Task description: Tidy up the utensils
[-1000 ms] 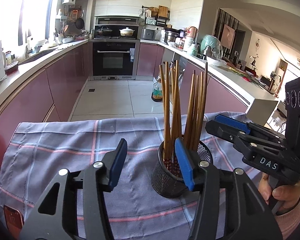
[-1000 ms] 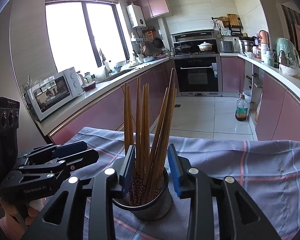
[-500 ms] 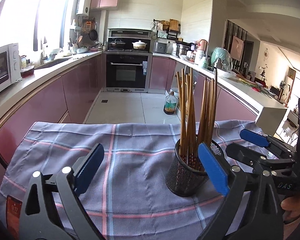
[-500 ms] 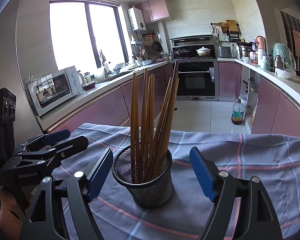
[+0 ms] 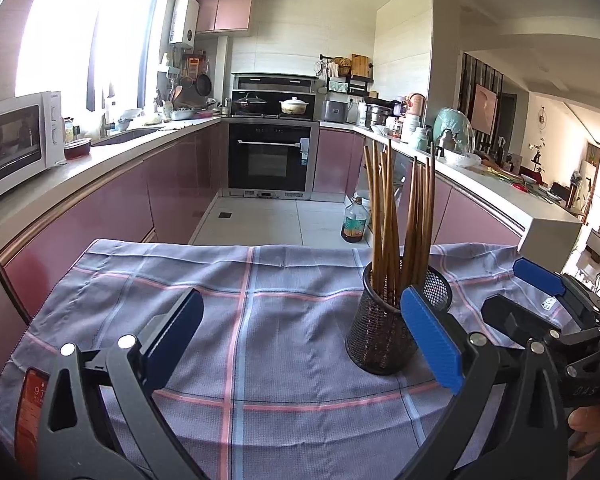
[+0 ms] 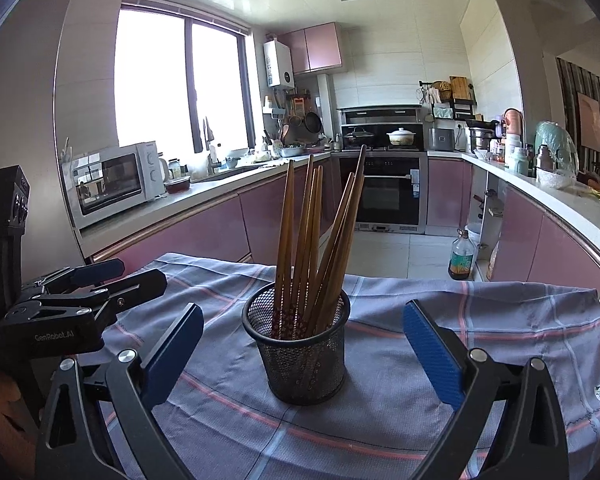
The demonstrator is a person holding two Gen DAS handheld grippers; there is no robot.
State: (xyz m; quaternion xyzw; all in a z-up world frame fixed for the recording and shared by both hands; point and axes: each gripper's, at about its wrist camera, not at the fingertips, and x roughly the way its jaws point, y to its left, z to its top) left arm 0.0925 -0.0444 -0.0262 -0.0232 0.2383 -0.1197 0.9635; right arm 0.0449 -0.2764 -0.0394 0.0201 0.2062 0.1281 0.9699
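Several chopsticks (image 6: 316, 248) stand upright in the mesh cup (image 6: 300, 352); both tongs (image 6: 300, 344) (image 5: 296, 344) still widening, holding nothing.

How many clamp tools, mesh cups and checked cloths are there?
Grippers: 2 (left gripper, right gripper), jaws opening; the mesh cup stands between the right's, beside the left's.
Mesh cup: 1
Checked cloth: 1
Total: 4

I counted one holder (image 6: 300, 348) | about ten chopsticks (image 6: 316, 240), exact number unclear | one cloth (image 6: 480, 344) | my two grippers (image 6: 300, 340) (image 5: 300, 340) | one bottle (image 6: 462, 258) | one microwave (image 6: 112, 178)
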